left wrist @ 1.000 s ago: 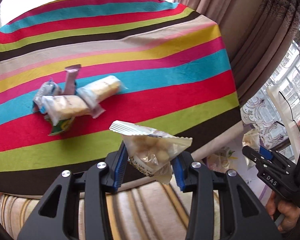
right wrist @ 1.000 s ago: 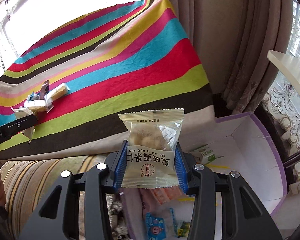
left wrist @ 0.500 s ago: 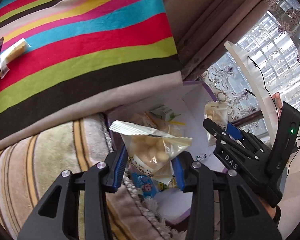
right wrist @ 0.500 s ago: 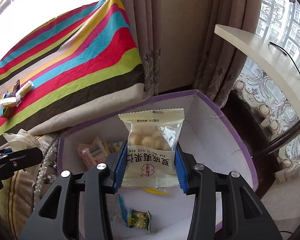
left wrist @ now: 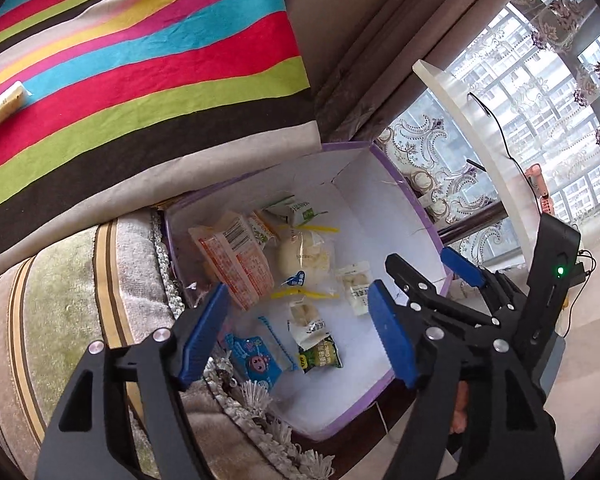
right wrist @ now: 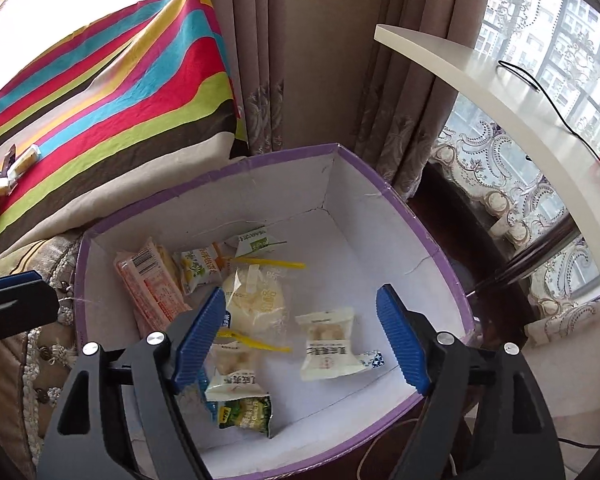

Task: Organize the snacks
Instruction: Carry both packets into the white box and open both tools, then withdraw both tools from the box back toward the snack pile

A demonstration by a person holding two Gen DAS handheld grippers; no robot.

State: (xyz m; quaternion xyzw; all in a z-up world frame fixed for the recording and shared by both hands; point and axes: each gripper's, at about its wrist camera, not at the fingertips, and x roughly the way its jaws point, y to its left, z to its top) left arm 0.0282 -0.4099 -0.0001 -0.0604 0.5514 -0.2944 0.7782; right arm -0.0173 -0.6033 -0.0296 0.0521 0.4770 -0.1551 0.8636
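A purple-rimmed white box [right wrist: 384,188] [left wrist: 404,192] holds several snack packets. My right gripper [right wrist: 300,344] is open and empty above it; a clear packet of pale nut sweets [right wrist: 330,344] lies on the box floor below it. My left gripper [left wrist: 300,340] is open and empty over the box; a second such packet [left wrist: 306,322] [right wrist: 236,372] lies beneath it. The right gripper [left wrist: 420,280] also shows in the left wrist view. More snacks remain on the striped cloth [right wrist: 16,166] [left wrist: 2,106].
In the box lie an orange packet [right wrist: 152,280], a round bun [right wrist: 256,300], a green packet [right wrist: 246,412] and a blue packet [left wrist: 256,360]. A striped cloth [left wrist: 140,60], fringed sofa arm [left wrist: 60,300], curtains [right wrist: 320,60] and white shelf [right wrist: 500,92] surround it.
Both grippers moved from the cloth to over the box and opened. Each nut-sweet packet dropped from its gripper onto the box floor.
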